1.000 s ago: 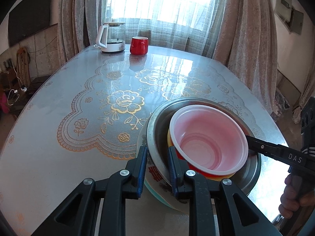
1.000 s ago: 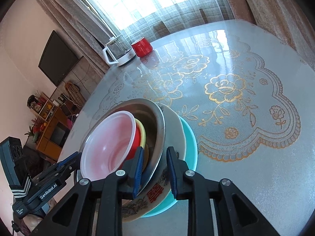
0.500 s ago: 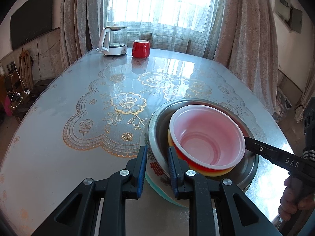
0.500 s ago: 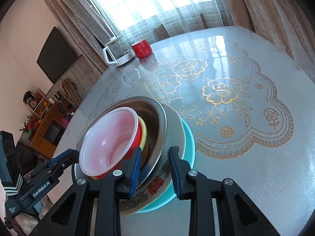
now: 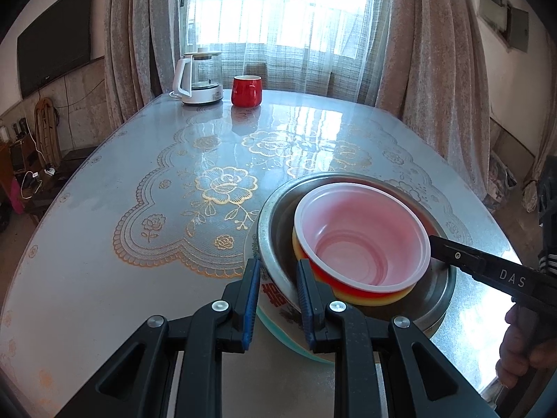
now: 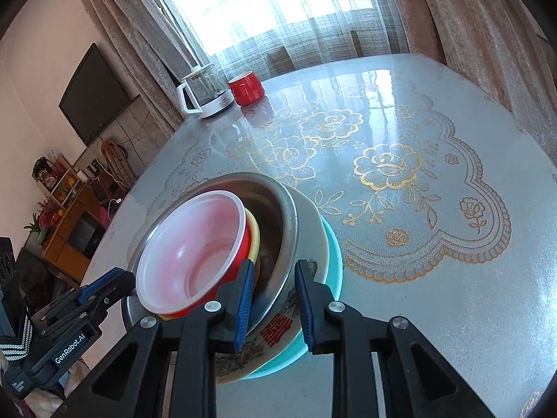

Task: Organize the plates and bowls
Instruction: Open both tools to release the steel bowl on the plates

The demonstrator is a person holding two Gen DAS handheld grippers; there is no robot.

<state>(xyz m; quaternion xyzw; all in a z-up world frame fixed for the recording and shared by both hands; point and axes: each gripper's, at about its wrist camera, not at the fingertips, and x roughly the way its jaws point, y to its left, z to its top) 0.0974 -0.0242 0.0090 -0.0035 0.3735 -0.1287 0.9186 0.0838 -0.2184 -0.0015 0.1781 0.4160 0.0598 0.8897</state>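
Left wrist view: the left tongs (image 5: 277,287) pinch the near rim of the steel basin (image 5: 275,230) and the printed bowl (image 5: 278,296) under it. The stack sits near the tabletop (image 5: 104,261) edge, openings upward; round, it has no long axis. The white-rimmed bowl (image 5: 362,240) nests topmost.

Right wrist view: the right tongs (image 6: 273,299), whose jaws have just been closing, straddle the opposite rim of the basin (image 6: 289,244) above the teal plate (image 6: 334,261). The stacking looks done; the next move probably calls for an even two-handed lift.
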